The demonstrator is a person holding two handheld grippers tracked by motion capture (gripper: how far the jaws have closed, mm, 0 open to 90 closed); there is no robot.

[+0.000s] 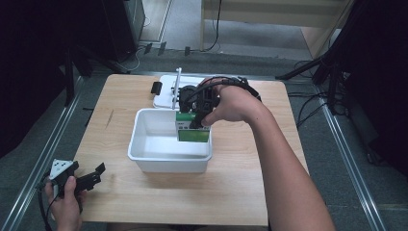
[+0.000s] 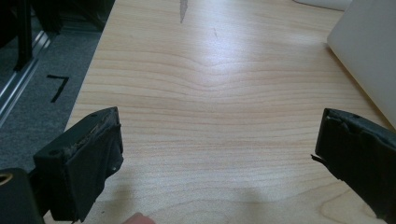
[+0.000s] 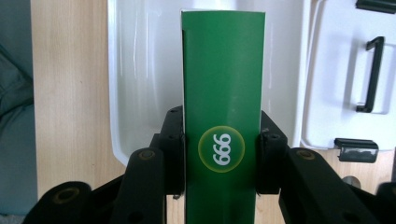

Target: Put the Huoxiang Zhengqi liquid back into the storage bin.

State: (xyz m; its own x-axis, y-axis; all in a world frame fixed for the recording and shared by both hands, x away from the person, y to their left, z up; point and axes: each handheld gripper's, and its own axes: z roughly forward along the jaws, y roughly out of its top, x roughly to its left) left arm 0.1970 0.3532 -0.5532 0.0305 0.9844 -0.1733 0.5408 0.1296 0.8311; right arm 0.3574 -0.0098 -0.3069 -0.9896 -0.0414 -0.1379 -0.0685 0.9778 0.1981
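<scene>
**Green box held over the white tub**

Here the right claw (image 3: 222, 154) pinches a green box (image 3: 223, 93) by its two sides, holding it upright inside the white tub (image 1: 144, 159), probably so it can be set down standing. The tub's lid (image 1: 163, 98) lies behind it on the desk (image 1: 231, 192). The left claw (image 2: 215, 154) rests spread and empty near the desk's corner.

We see bare table (image 1: 231, 187) on our near side, while the white bin (image 1: 144, 159) mid-table and the white lid (image 1: 163, 91) behind it block the far side.
</scene>
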